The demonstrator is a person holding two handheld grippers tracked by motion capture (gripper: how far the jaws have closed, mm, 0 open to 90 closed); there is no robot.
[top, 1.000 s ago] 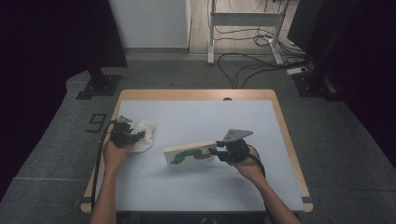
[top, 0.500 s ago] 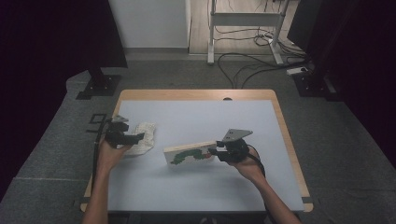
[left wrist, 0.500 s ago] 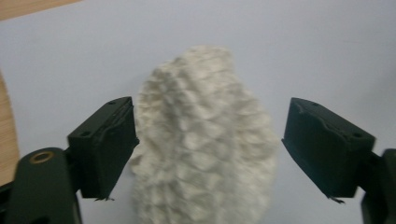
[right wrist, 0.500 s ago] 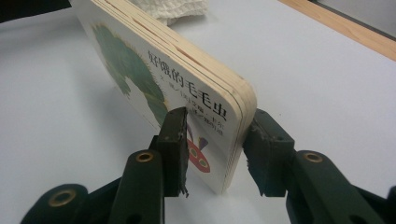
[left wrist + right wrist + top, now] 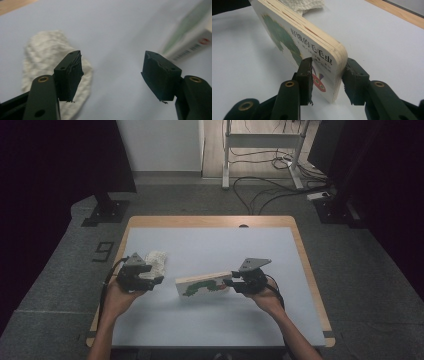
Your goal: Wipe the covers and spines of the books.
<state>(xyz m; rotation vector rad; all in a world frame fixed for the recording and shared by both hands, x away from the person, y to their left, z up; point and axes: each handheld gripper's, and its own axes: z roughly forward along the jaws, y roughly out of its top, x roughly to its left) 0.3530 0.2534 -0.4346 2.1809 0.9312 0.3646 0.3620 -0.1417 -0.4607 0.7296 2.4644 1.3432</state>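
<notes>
A thick board book (image 5: 202,284) with a green caterpillar on its cover stands on its long edge near the middle of the table. My right gripper (image 5: 235,282) is shut on its right end; in the right gripper view the pads (image 5: 305,75) press on both faces of the book (image 5: 304,37). A crumpled white cloth (image 5: 156,261) lies at the left. My left gripper (image 5: 150,280) hovers just in front of it, open. Its jaws have just been closing somewhat, with nothing between them. In the left gripper view the cloth (image 5: 42,57) lies behind the left jaw of that gripper (image 5: 112,72), and the book (image 5: 190,37) is at the upper right.
The pale blue mat (image 5: 210,250) covers a wooden table (image 5: 210,221), whose edge (image 5: 397,12) runs behind the book. Cables and a metal stand (image 5: 260,140) are on the floor beyond.
My left gripper has let go of the cloth, lifted off it and drawn back toward the person. The cloth stays on the mat. The right gripper and the book have not moved.
</notes>
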